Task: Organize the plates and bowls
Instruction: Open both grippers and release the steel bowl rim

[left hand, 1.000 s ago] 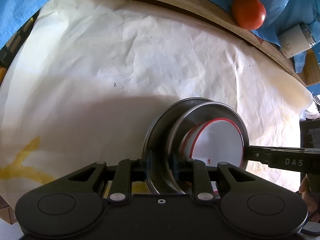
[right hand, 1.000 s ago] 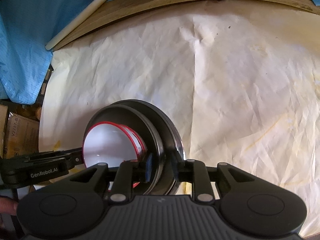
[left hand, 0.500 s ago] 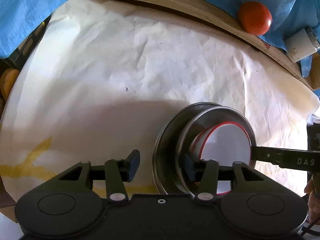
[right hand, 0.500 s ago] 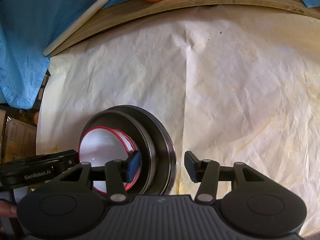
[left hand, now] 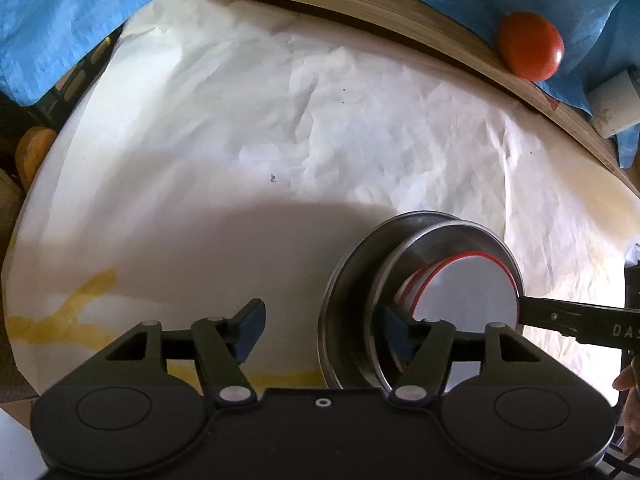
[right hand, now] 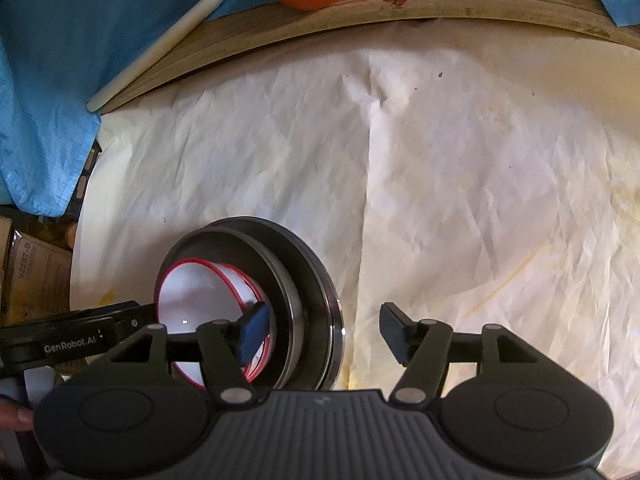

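The left wrist view shows the left gripper [left hand: 322, 330] from behind, with the right gripper's side arm entering from the right edge and carrying the partial lettering "DAS". A fingertip of the person's hand [left hand: 628, 384] shows at that edge. The right wrist view shows the right gripper [right hand: 324, 330], with the left gripper's arm entering from the left, marked "GenRobot.AI". Only this view shows a cardboard box [right hand: 32, 280] at the left edge, printed with a code that begins "V2257".

The stack [left hand: 420, 300] consists of a steel plate [right hand: 320, 280] at the bottom, a steel bowl [left hand: 448, 240] nested in it, and red-rimmed white bowls [right hand: 200, 300] inside. It rests on the crumpled white paper [left hand: 280, 140] covering the tabletop [right hand: 440, 12].

Both grippers point steeply downward. The fingers of each have just been opening and now stand wide. Each gripper straddles the stack's rim, one finger inside the bowls and one outside the plate; the outer fingers stand clear of it, and contact at the inner fingers cannot be told.

Beyond the paper, both views show a blue cloth [left hand: 60, 20], a red tomato [left hand: 530, 46], a white stick [right hand: 156, 50] and a white cup [left hand: 614, 108].
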Available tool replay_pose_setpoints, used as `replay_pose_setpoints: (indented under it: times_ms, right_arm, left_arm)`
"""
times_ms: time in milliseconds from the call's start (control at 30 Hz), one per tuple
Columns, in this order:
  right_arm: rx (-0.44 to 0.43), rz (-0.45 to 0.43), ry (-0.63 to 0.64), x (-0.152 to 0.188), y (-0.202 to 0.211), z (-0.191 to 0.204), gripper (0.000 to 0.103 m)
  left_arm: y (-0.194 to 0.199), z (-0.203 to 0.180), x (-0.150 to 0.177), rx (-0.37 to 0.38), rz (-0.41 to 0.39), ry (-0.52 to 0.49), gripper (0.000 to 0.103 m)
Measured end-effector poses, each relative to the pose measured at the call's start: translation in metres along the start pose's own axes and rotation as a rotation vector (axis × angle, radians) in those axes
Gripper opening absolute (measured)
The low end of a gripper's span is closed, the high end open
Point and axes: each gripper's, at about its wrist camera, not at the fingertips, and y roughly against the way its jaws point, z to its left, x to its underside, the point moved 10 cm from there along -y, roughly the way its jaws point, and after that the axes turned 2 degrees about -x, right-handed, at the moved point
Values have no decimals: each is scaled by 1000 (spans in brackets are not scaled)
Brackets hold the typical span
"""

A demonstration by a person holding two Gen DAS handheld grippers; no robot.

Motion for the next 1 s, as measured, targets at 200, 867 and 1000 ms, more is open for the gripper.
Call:
replay_pose_setpoints:
  times_ms: [200,867,1000]
  right_arm:
    - [-4,-2,15,-1,2,-1,72]
    - [-63,-22,38,2,12,1,91]
    - [-65,-24,43,3,12,2,92]
  left_arm:
    - [4,0,1,-22,-19,11,73]
    - [17,3,5,-28,-68,62,90]
    - [20,1,8,-25,-77,66,90]
